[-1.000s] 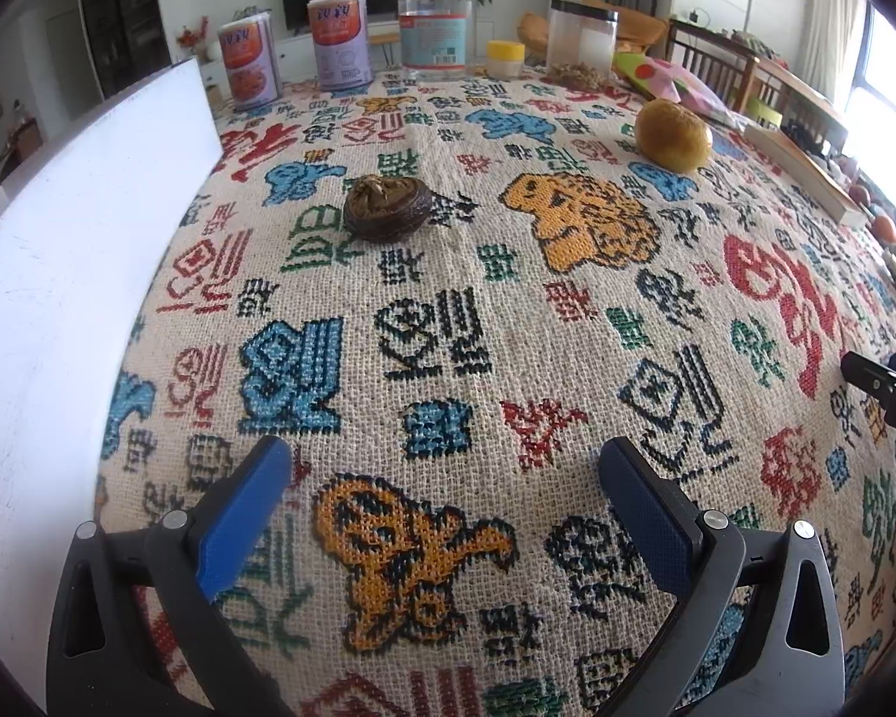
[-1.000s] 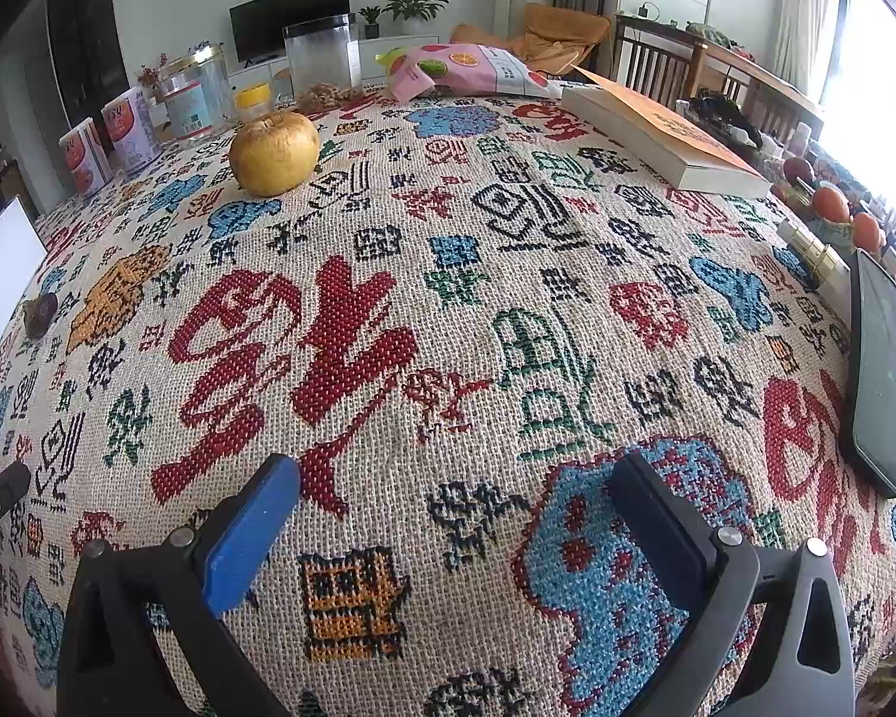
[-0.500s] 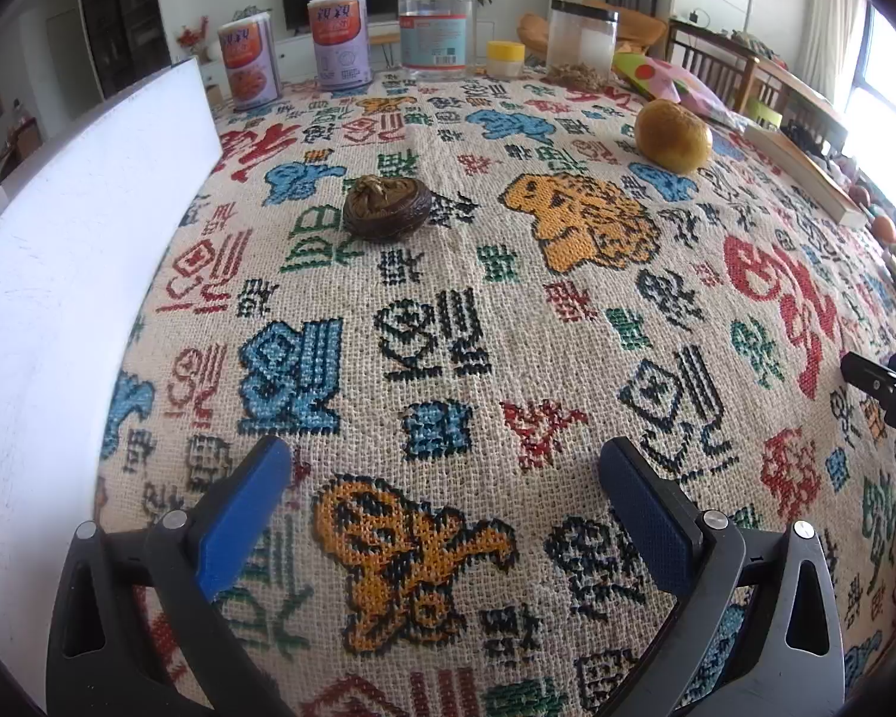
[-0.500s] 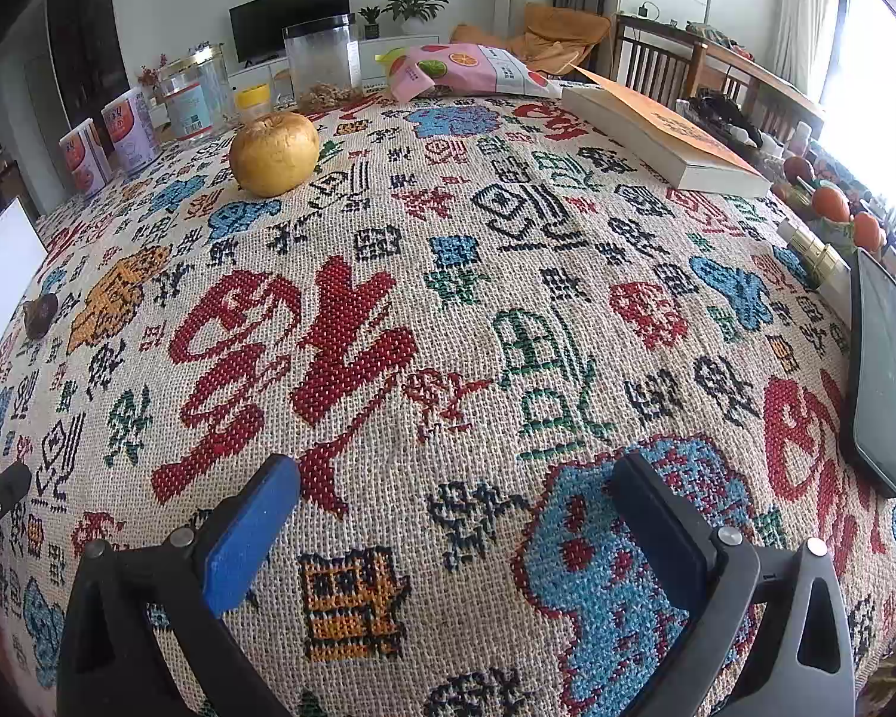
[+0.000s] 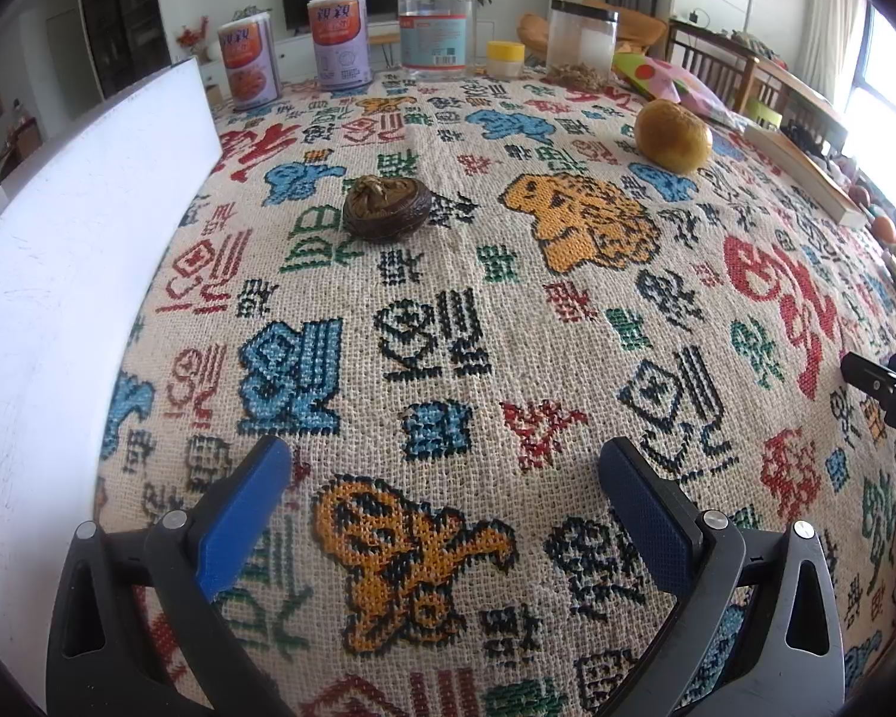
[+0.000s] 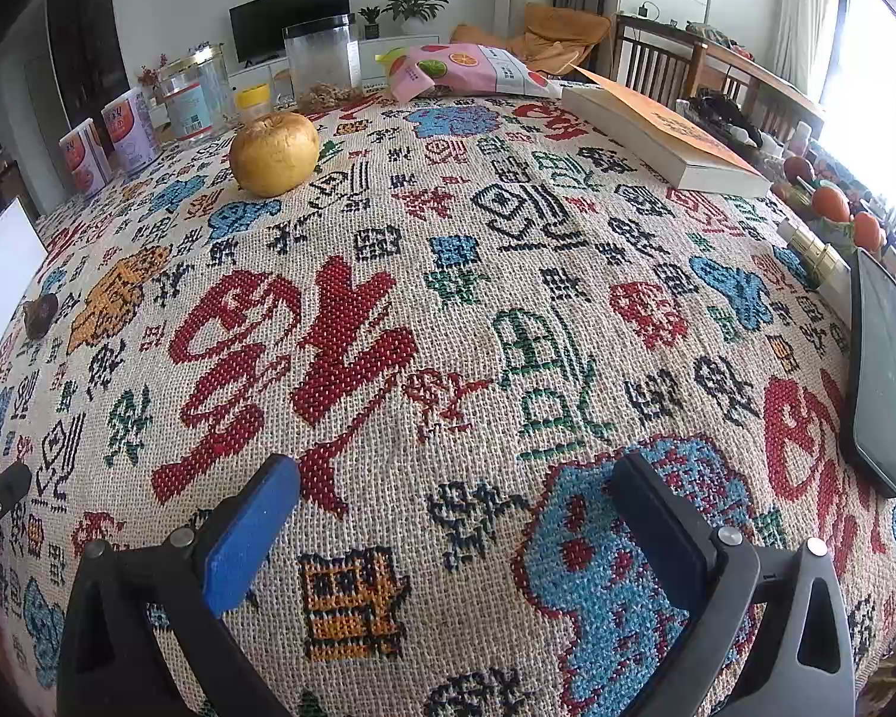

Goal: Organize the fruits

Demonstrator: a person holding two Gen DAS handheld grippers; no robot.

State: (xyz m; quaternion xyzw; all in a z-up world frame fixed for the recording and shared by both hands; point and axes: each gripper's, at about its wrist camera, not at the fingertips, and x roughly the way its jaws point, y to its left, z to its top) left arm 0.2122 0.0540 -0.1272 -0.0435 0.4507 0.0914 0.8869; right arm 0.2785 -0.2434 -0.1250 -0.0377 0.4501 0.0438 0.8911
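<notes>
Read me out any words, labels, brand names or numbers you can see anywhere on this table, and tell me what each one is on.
Two cans: large characters at the top, too blurred to quote.
Clear jar: blue label with white strip, print too small.
Pink snack bag: fruit pictures, text unreadable.
Book: cover lettering too blurred.
Woven tablecloth: stylised character-like motifs, none I can read with confidence.
Phone: screen dark, no text.

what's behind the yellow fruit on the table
Behind the yellow fruit stand a yellow-lidded jar and a clear canister holding brownish bits. The cloth directly behind the fruit is hidden.
</notes>
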